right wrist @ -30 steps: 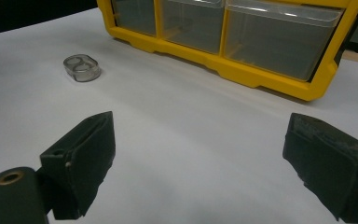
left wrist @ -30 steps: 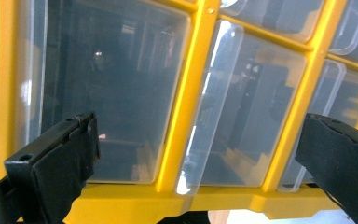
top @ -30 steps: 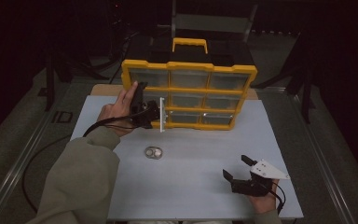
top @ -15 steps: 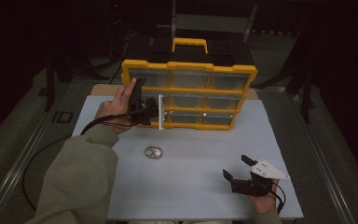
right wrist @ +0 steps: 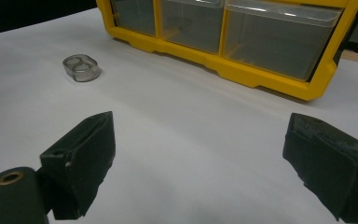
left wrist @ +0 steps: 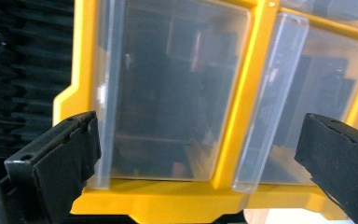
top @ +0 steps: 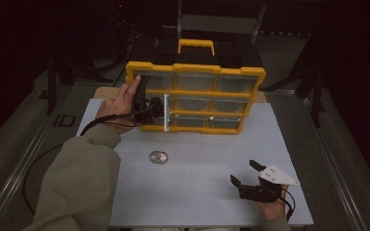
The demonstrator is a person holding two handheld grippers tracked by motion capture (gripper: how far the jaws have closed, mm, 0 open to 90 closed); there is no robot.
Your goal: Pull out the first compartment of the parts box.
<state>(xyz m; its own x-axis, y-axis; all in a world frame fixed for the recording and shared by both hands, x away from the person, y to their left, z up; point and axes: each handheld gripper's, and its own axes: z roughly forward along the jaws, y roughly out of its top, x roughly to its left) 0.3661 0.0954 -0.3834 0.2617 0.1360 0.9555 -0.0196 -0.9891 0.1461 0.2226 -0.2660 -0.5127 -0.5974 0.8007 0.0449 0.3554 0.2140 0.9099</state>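
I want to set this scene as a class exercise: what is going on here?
A person works at a white table with a gripper in each hand. The left gripper is up against the left side of a yellow drawer organiser, its jaws open around a clear drawer. The right gripper rests open near the table's front right corner. A small clear double-ring piece lies loose between them.

dark lab or studio, white table [top: 197,192], black stands [top: 58,72], floor cables [top: 29,173]
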